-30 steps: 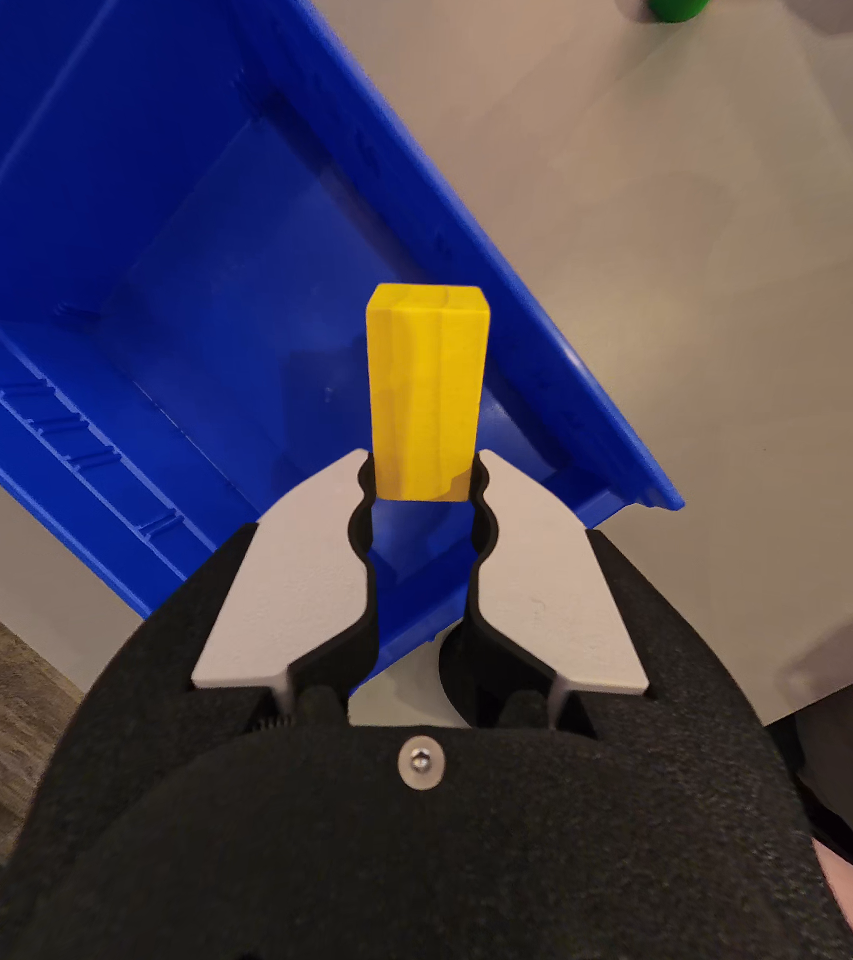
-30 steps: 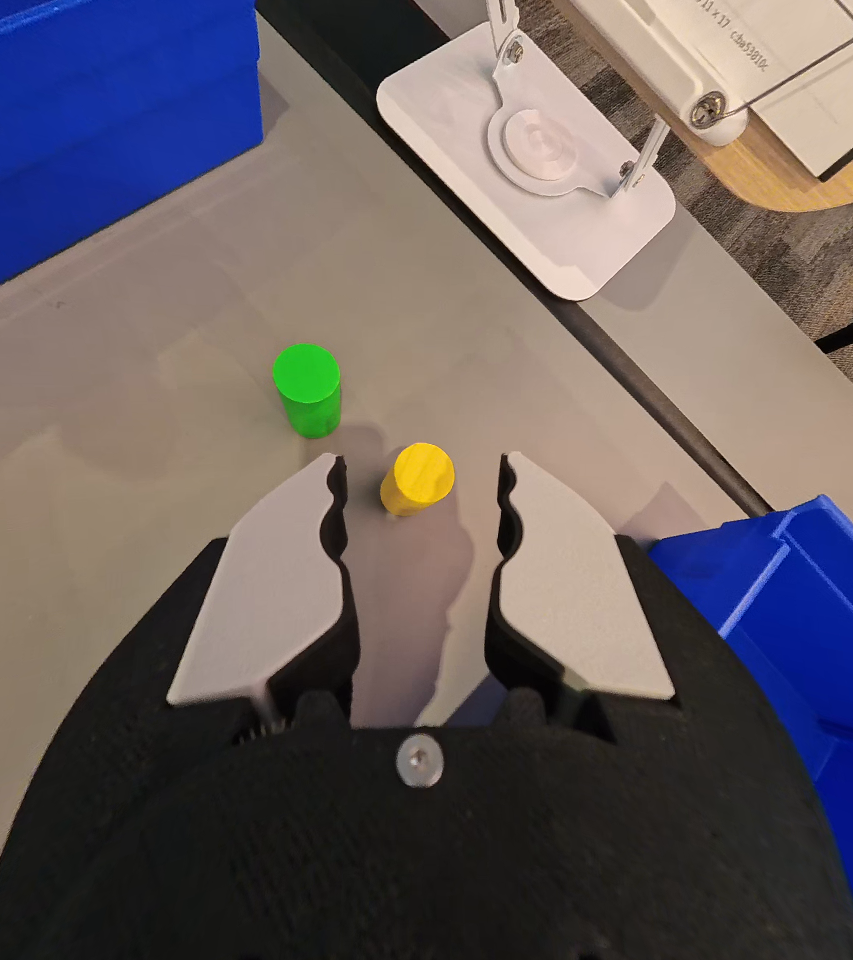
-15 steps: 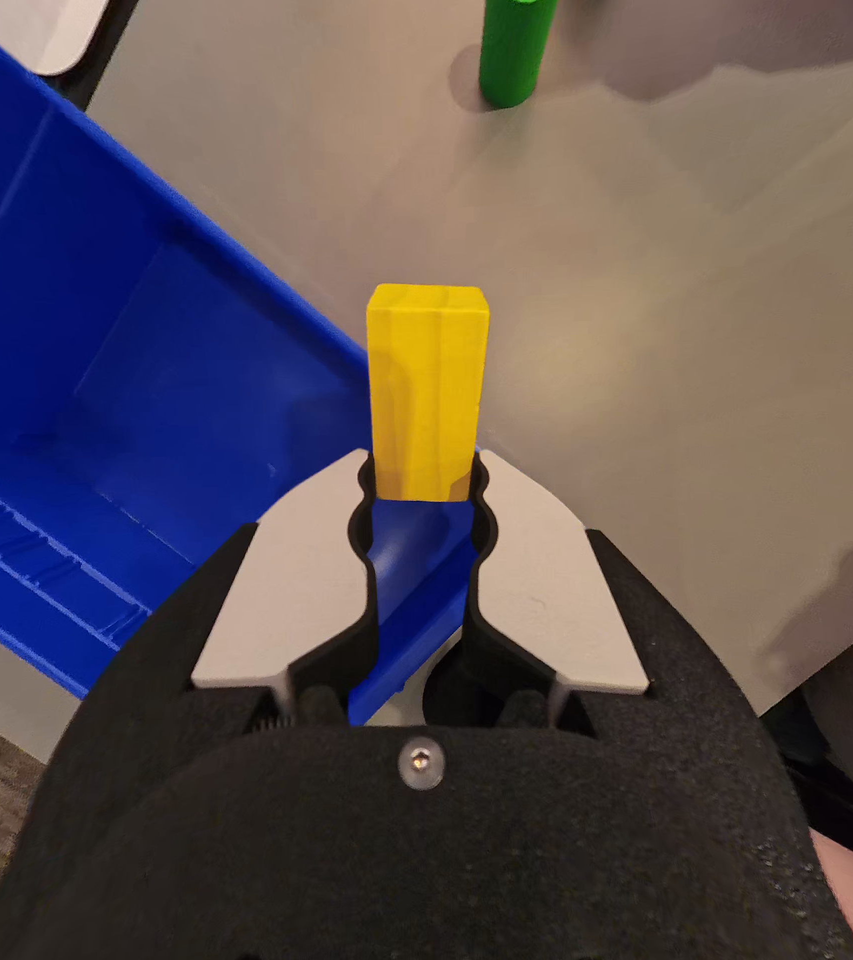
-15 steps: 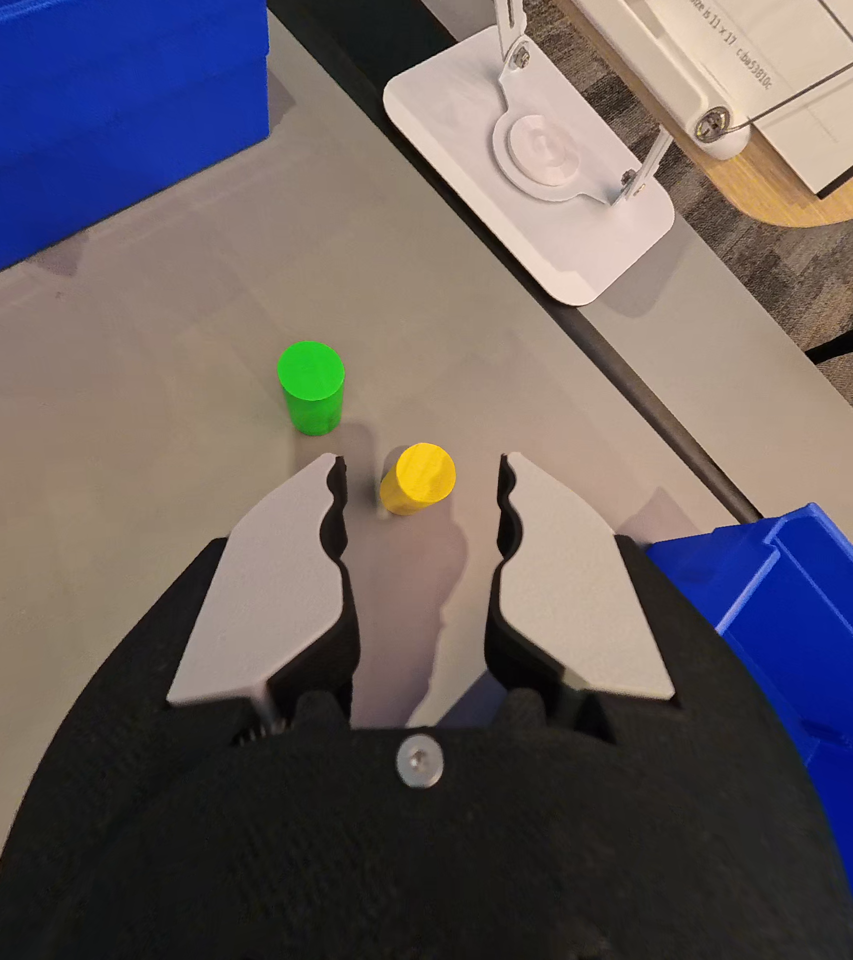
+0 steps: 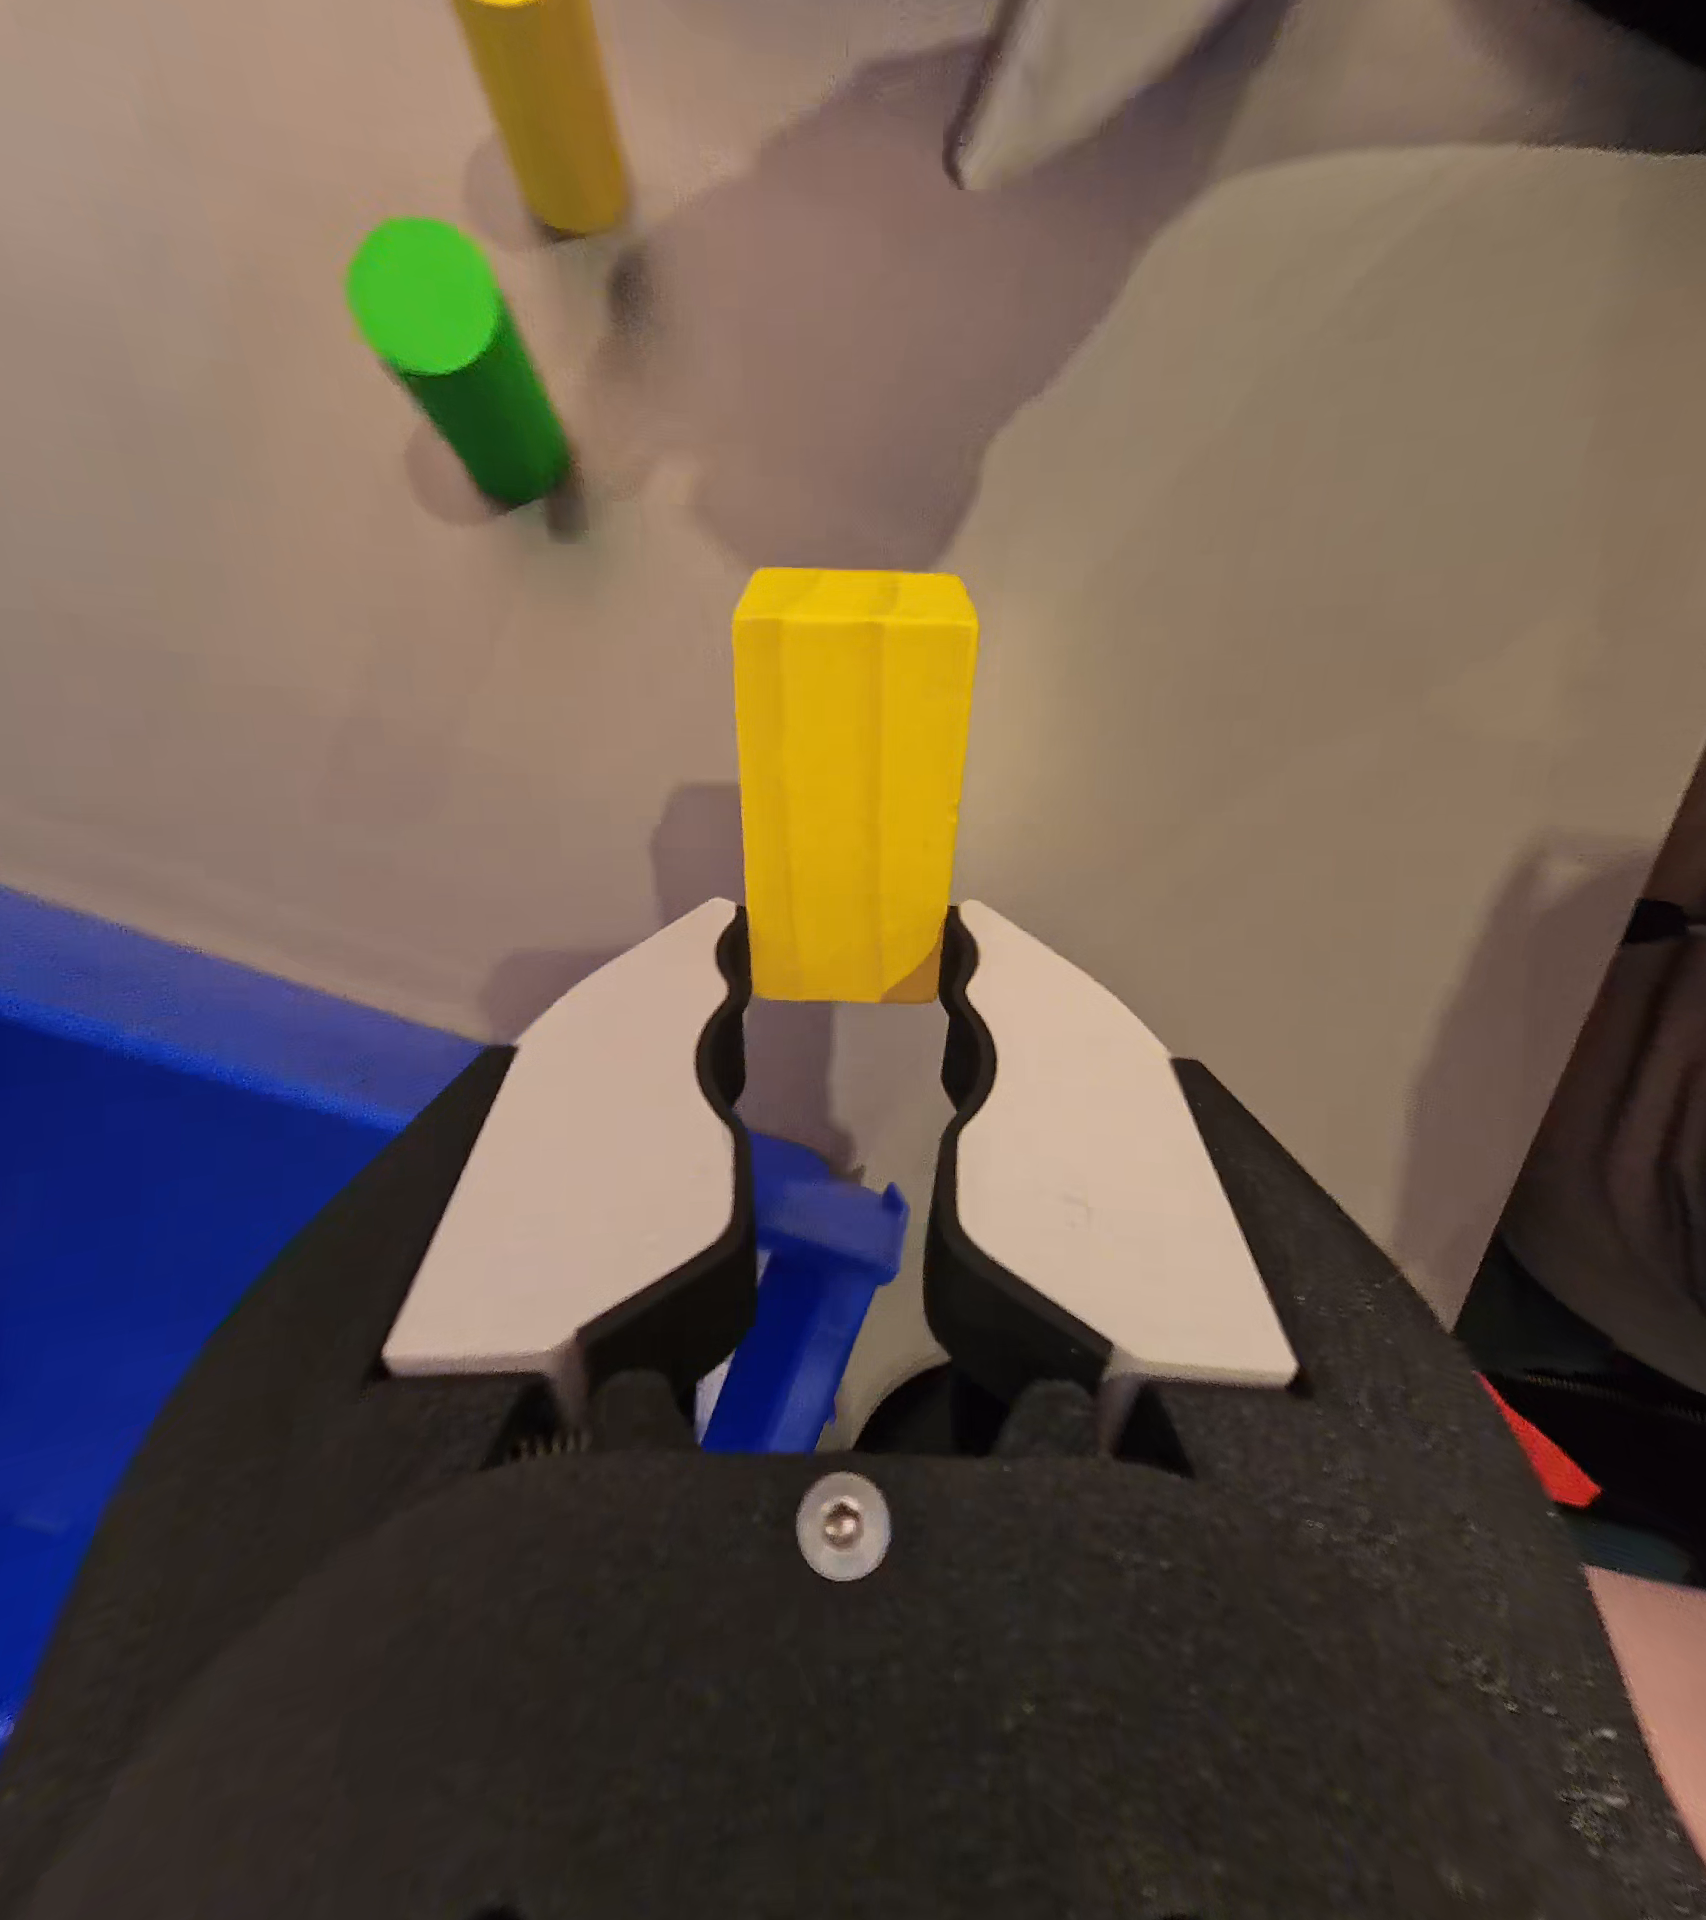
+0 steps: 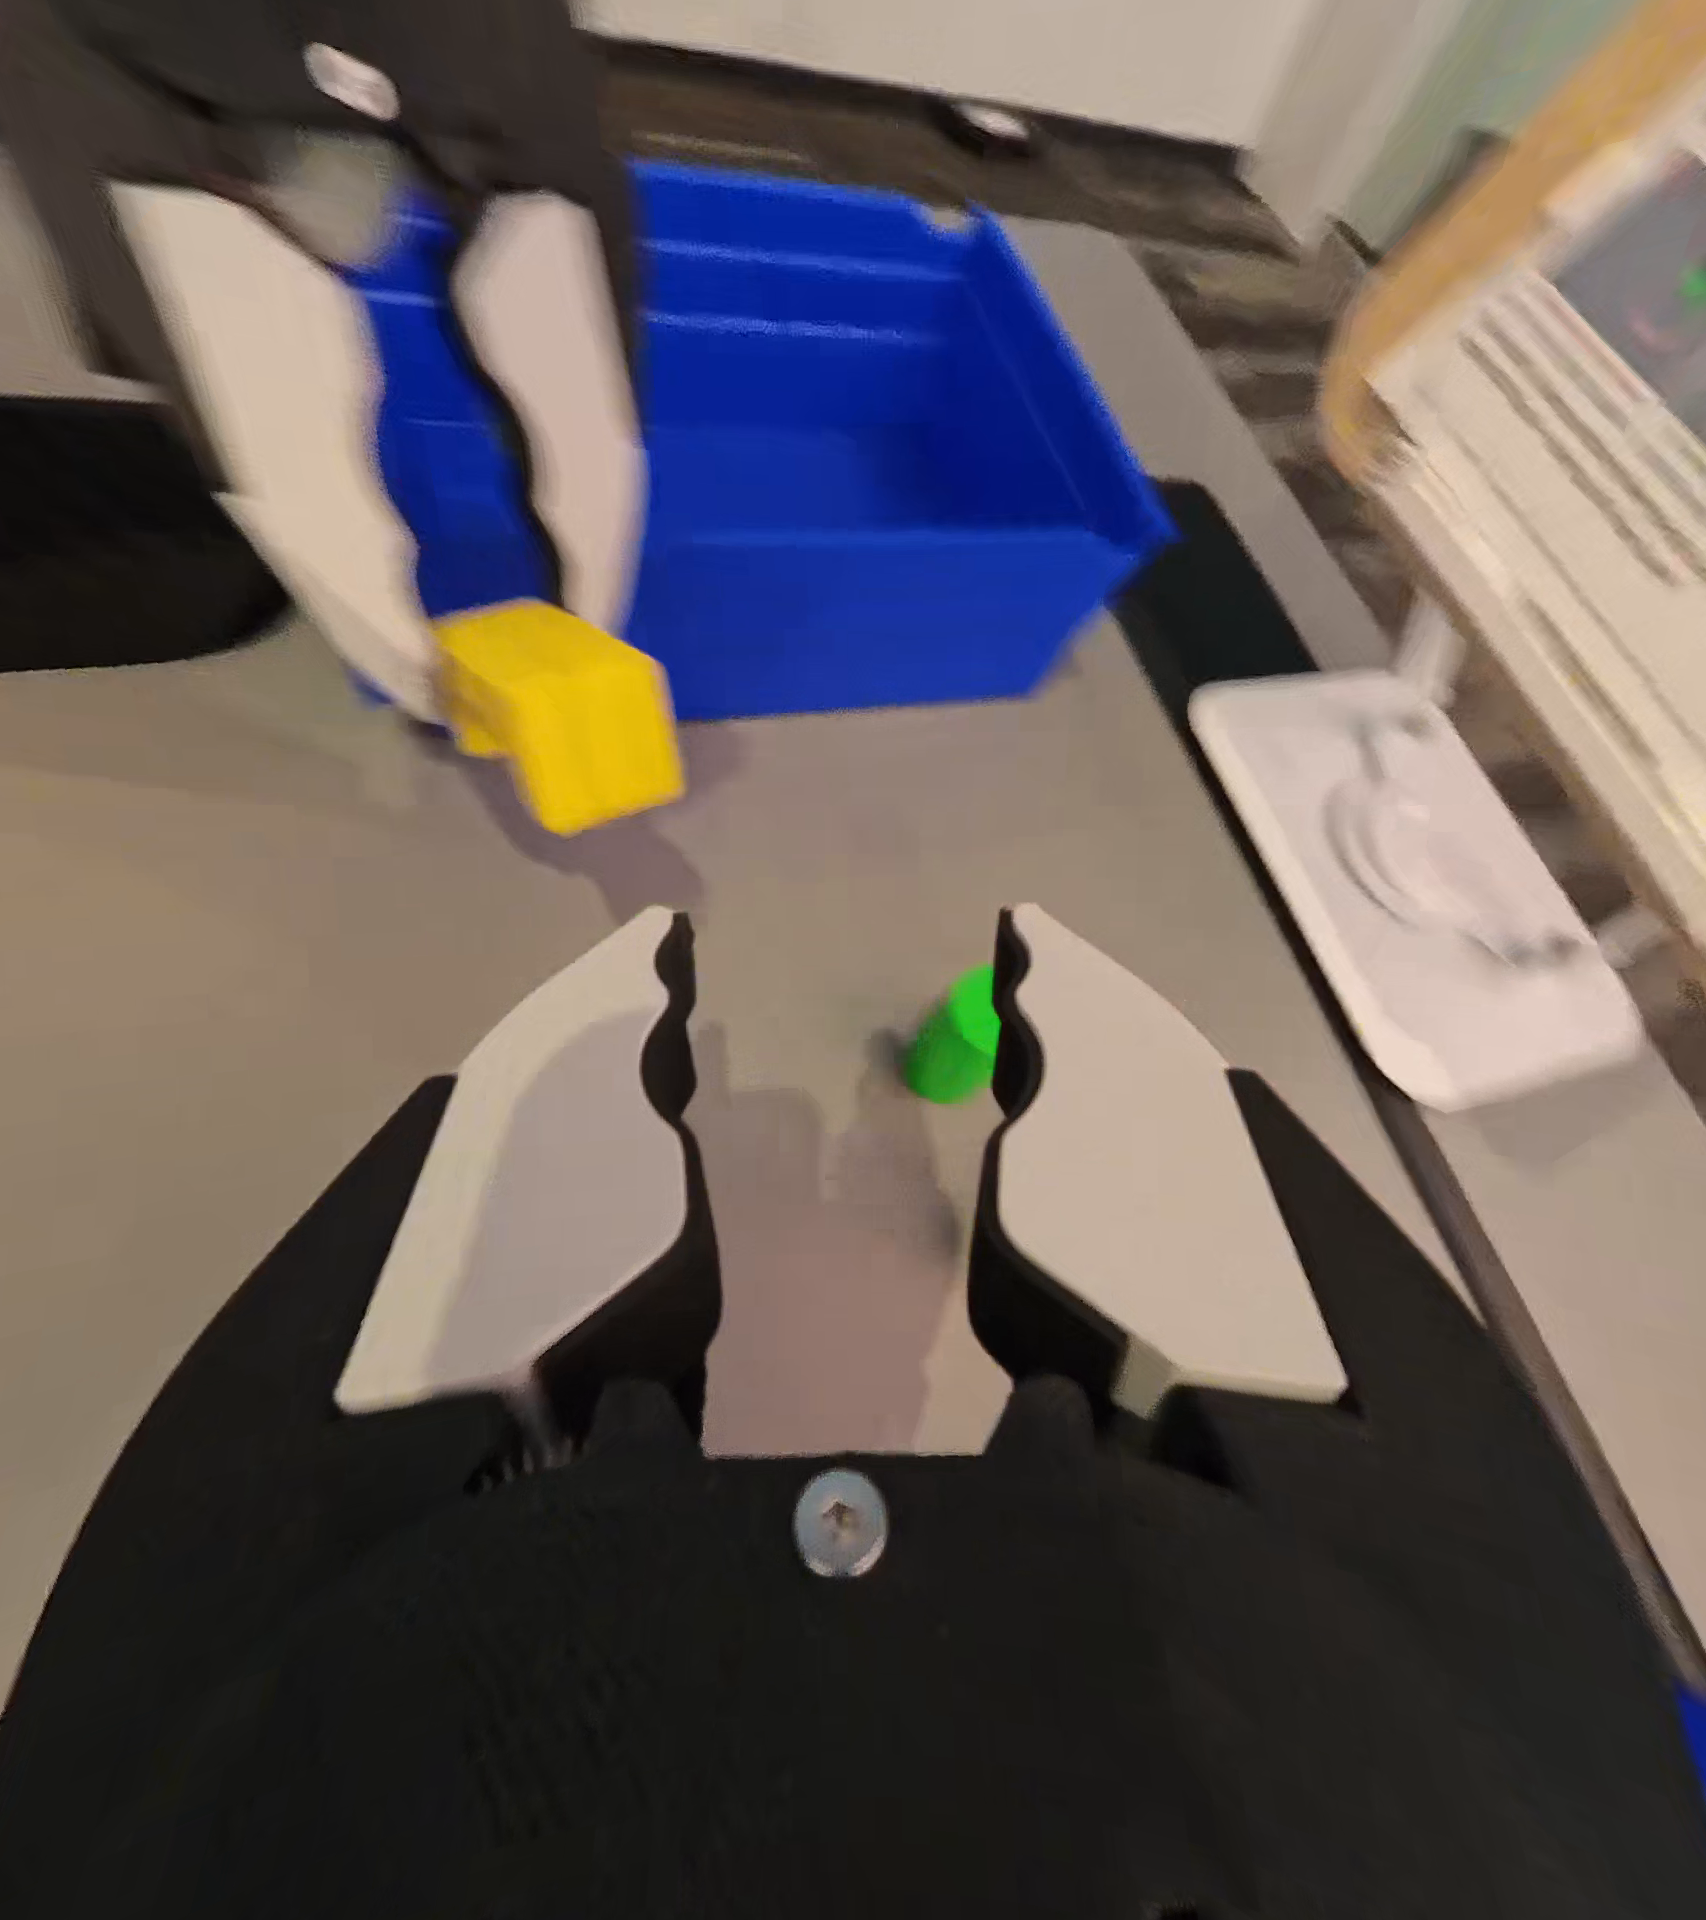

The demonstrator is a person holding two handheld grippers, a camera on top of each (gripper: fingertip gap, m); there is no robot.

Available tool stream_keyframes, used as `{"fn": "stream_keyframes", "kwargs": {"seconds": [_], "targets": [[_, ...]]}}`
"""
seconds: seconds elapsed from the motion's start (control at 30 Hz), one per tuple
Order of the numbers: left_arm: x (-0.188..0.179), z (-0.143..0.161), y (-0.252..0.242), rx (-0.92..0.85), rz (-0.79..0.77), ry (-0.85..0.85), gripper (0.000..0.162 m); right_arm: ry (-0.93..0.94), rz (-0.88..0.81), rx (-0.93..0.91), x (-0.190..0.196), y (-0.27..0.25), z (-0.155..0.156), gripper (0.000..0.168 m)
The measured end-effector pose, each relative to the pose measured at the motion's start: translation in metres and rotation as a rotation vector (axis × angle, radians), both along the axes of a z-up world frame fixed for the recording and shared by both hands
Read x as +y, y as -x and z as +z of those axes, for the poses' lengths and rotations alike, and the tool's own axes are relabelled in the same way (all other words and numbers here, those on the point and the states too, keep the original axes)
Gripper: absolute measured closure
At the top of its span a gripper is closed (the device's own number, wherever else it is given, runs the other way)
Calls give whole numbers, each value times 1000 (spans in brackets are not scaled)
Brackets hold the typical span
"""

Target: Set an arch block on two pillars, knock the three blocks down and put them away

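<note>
Got the yellow wooden arch block (image 5: 854, 790) clamped in my left gripper (image 5: 847, 951), long axis forward; green (image 5: 459, 364) and yellow cylinder pillars (image 5: 548, 114) stand ahead-left. Right gripper (image 6: 841, 971) gapes empty.

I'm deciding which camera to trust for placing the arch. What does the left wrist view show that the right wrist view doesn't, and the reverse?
Only the left wrist view shows the yellow pillar, standing beyond the green one. Only the right wrist view shows the open, empty right gripper and a white stand base. Both show the left gripper shut on the yellow arch block, the upright green pillar, a blue bin and the grey table.
</note>
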State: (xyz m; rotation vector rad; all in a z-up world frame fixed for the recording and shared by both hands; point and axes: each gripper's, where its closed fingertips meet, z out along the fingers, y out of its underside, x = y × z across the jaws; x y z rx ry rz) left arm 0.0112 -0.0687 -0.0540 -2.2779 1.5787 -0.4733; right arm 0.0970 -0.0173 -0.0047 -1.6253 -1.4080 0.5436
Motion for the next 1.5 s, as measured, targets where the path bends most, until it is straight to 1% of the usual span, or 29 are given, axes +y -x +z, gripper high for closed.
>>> {"fn": "stream_keyframes", "kwargs": {"seconds": [0.07,0.1,0.17,0.27,0.37,0.43,0.47,0.5,0.6,0.7,0.73,0.87,0.93,1.03,1.07,1.13,1.2,1.3,1.5], "targets": [[-7,-3,-9,-1,-52,11,127,19,161,-5,-29,12,-3,111],[-10,-6,-12,9,-69,11,127,8,207,-15,-38,16,-5,111],[-12,-12,-15,42,-86,7,127,-5,252,-33,-48,23,-9,111],[-15,-18,-19,70,-98,13,127,76,296,-29,-60,30,-15,111],[-19,-22,-23,85,-120,16,127,119,292,-48,-61,35,-25,112],[-22,-22,-25,87,-137,14,127,135,292,-71,-61,36,-32,115],[-23,-22,-27,87,-144,14,127,147,301,-77,-62,36,-35,119],[-24,-21,-28,86,-151,11,127,159,315,-81,-64,37,-36,133],[-24,-19,-28,83,-157,-8,127,178,320,-88,-65,35,-36,134],[-19,-9,-32,25,-124,-26,127,177,303,-49,-61,33,-27,134],[-15,-5,-33,-1,-106,-40,125,173,291,-32,-58,32,-23,135],[2,11,-34,-87,-49,-102,103,156,233,38,-45,26,-6,135],[9,16,-34,-115,-31,-134,97,162,199,93,-38,22,5,135],[16,22,-40,-180,-17,-151,100,171,175,170,-30,17,18,135],[17,26,-44,-212,-21,-155,103,168,170,192,-29,16,21,135],[18,32,-50,-273,-31,-165,117,180,179,221,-29,15,26,135],[17,39,-54,-322,-37,-165,124,185,189,224,-31,14,27,135],[15,41,-54,-338,-50,-158,125,192,200,223,-32,13,28,135],[8,34,-55,-297,-67,-130,125,234,221,157,-38,10,17,133]]}}
